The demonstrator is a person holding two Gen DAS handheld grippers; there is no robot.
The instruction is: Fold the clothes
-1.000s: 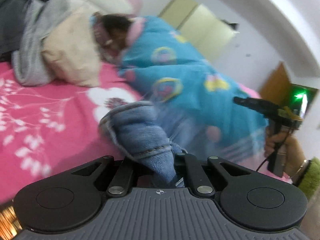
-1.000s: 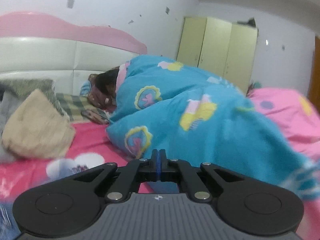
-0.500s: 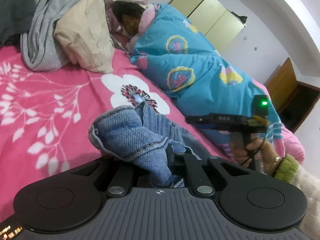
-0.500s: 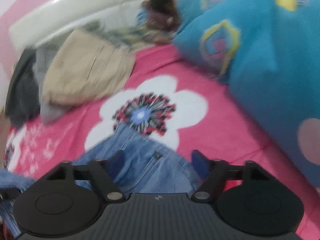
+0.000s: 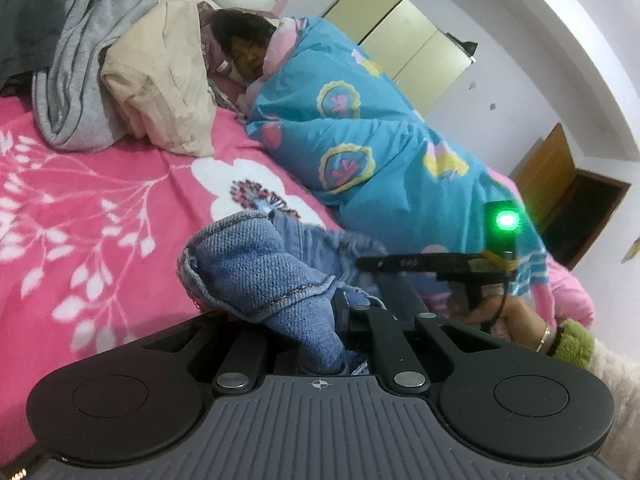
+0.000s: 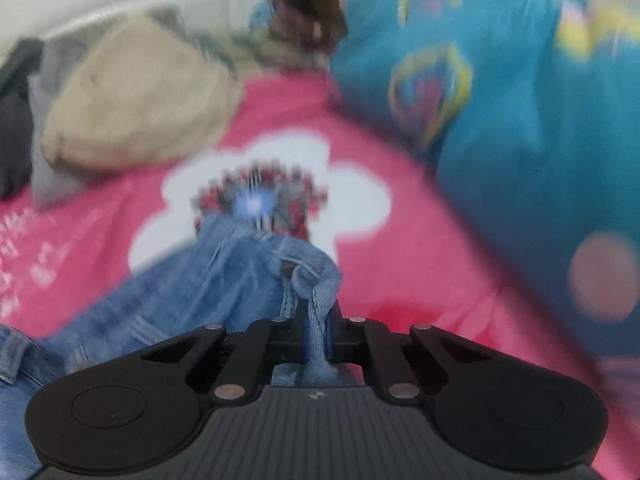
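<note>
In the left wrist view, starting at the upper left of the frame, a grey garment point(image 5: 84, 72) and a beige garment point(image 5: 160, 92) lie heaped against the headboard, well apart from the work; below them the pink bedspread point(image 5: 80, 216) runs across the left half. At lower centre the left gripper point(image 5: 316, 344) has its jaws clamped on a thick bunch of the jeans point(image 5: 256, 268), the denim rolling up over them in a fat hemmed fold. To the right of that, at centre right, the right gripper point(image 5: 372, 263) reaches in sideways, held by a hand point(image 5: 508, 312), and behind it a blue quilt point(image 5: 360, 140) covers a person lying on the bed. In the right wrist view, which is blurred, the jeans point(image 6: 200, 280) spread from the lower left toward the centre, and the jaws there are pinched on a narrow edge of denim, with the white flower print point(image 6: 352, 200) just beyond. So both ends of the jeans are held, above the bedspread near that flower. To my eye the fold would go best if the two holds rise level and draw gently apart so the cloth between them hangs flat, then come down together on the bare pink stretch at left. The left hold looks bulky; a bunch like that could drag extra layers along, so I'd keep it slow and steer clear of the quilt at right
</note>
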